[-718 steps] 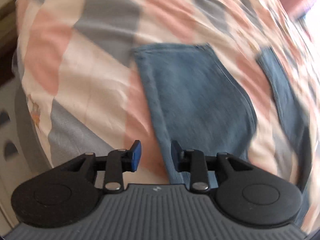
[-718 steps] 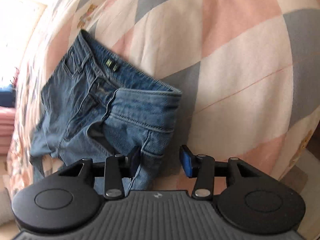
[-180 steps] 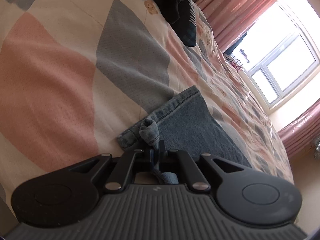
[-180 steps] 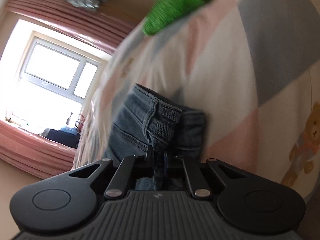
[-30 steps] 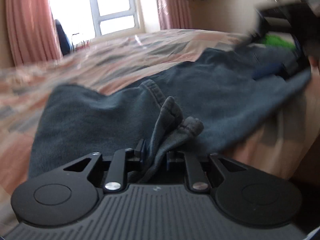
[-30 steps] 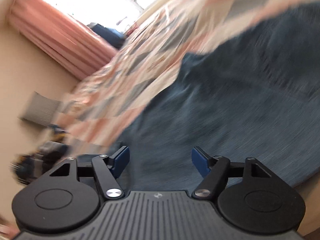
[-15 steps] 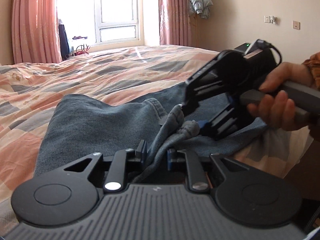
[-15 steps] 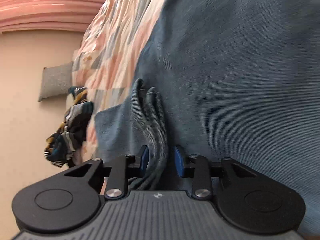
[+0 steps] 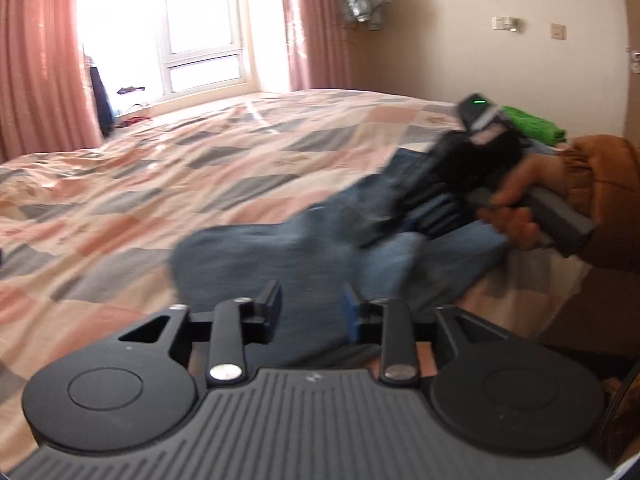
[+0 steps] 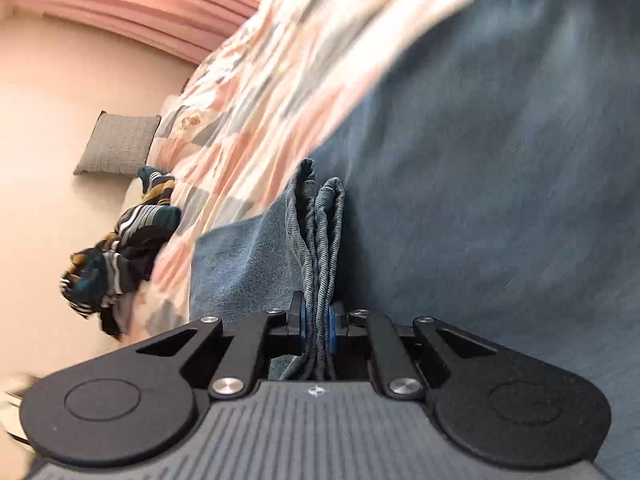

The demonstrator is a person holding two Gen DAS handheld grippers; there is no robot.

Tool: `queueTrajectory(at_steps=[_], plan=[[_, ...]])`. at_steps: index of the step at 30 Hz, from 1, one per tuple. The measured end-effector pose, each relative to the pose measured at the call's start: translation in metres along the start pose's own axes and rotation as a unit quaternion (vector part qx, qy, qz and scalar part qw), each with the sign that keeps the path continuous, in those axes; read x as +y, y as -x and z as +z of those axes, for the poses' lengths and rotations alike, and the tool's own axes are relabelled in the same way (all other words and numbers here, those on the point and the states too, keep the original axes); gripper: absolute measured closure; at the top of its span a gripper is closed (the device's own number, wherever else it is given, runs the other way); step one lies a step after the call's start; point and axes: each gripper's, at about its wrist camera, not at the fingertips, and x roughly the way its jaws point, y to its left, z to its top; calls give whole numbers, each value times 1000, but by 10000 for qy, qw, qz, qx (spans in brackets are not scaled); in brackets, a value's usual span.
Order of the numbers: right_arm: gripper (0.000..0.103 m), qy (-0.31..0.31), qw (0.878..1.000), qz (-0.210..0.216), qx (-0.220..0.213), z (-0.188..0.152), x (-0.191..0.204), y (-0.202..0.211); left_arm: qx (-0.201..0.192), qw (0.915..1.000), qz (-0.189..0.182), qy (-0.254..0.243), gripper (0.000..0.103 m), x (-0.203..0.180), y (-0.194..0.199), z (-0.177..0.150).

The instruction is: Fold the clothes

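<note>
Fingers (image 10: 298, 322) of the right gripper (image 10: 316, 322) were clenched on a bunched edge of the jeans (image 10: 500, 160), which lay spread across the patchwork quilt (image 9: 180, 168) on the bed. Over the denim, the left gripper (image 9: 311, 307) hovered with its fingers parted, grasping nothing. A green cloth (image 9: 532, 126) lay beyond.

Bright daylight pours in through the window (image 9: 200, 40) at the far side of the bed (image 9: 140, 184), and the glass is so white that nothing shows outside. The pink curtains (image 9: 36, 60) glow. In the left wrist view the jeans (image 9: 288, 256) and the right gripper (image 9: 384, 232) are smeared with blur, so its fingers are hard to make out. The right wrist view is soft too, sharpest on the pinched denim. Straight lines bend near every edge.
</note>
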Motion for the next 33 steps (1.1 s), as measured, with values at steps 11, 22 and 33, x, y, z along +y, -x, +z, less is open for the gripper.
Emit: queueTrajectory(at_steps=[11, 22, 33], plan=[[94, 223, 9959, -704, -514, 22, -51, 114, 584, 9890, -650, -1193, 66, 8, -57, 16], [94, 459, 9857, -1223, -1067, 35, -71, 177, 718, 9743, -1045, -1860, 67, 6, -98, 38], [94, 289, 9697, -1864, -1549, 54, -113, 256, 754, 9631, -1586, -2040, 68, -8, -122, 59]])
